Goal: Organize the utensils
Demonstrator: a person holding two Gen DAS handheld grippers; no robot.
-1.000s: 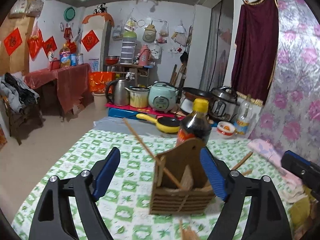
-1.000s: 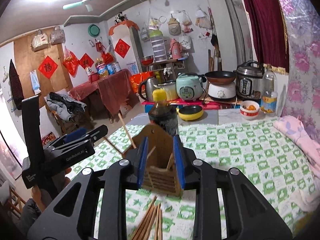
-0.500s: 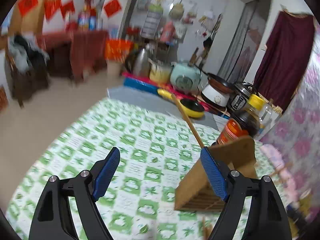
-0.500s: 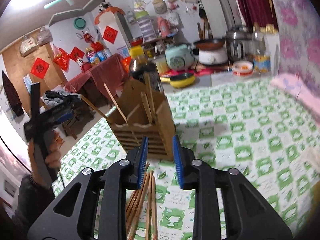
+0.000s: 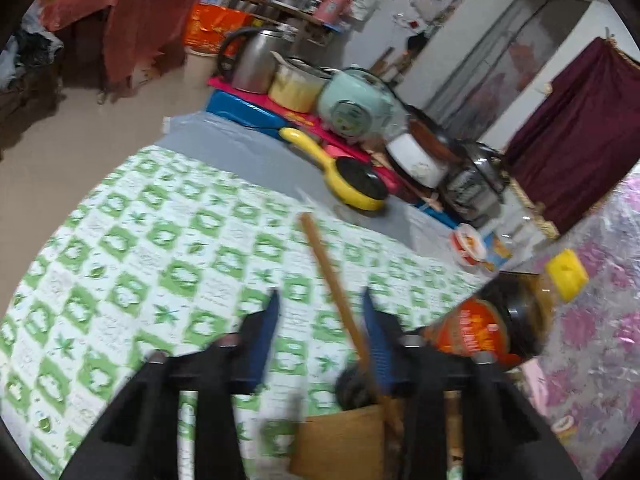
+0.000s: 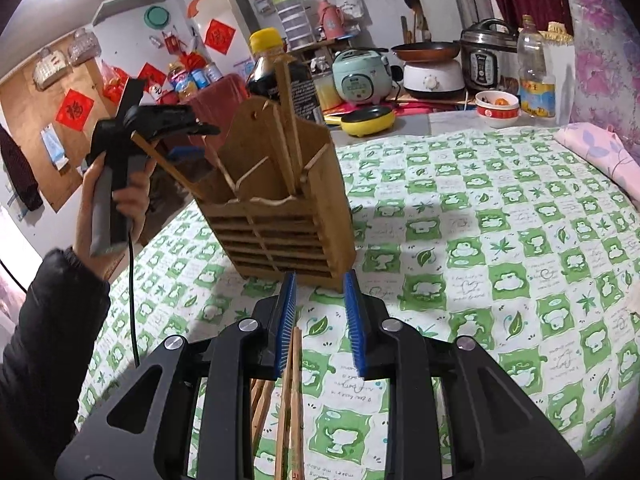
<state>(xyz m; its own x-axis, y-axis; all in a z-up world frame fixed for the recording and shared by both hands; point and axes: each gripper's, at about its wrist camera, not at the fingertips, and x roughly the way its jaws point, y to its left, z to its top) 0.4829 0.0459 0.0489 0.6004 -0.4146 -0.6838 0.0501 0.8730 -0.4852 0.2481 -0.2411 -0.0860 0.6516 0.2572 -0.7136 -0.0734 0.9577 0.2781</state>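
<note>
A slatted wooden chopstick holder (image 6: 288,216) stands on the green-checked tablecloth (image 6: 500,240) with a few chopsticks in it. One chopstick (image 6: 168,164) leans out to its left. My left gripper (image 6: 176,136), held by a hand, is at that stick's upper end. In the left wrist view the chopstick (image 5: 328,272) runs between the jaws of the left gripper (image 5: 320,320), against the right pad. The jaws are closing, and the left pad is still apart from it. The holder (image 5: 340,440) lies below. My right gripper (image 6: 320,312) hangs low over several loose chopsticks (image 6: 294,392). Its jaws stand narrowly apart, closing slightly, gripping nothing.
A dark soy sauce bottle (image 6: 272,64) with a yellow cap stands right behind the holder. A yellow pan (image 6: 368,120), a bowl (image 6: 496,104), an oil bottle (image 6: 536,72) and cookers line the far edge. A pink cloth (image 6: 600,148) lies at the right.
My left gripper has swung down to the slanted chopstick and its jaws have narrowed around it. My right gripper has sunk toward the loose chopsticks on the cloth.
</note>
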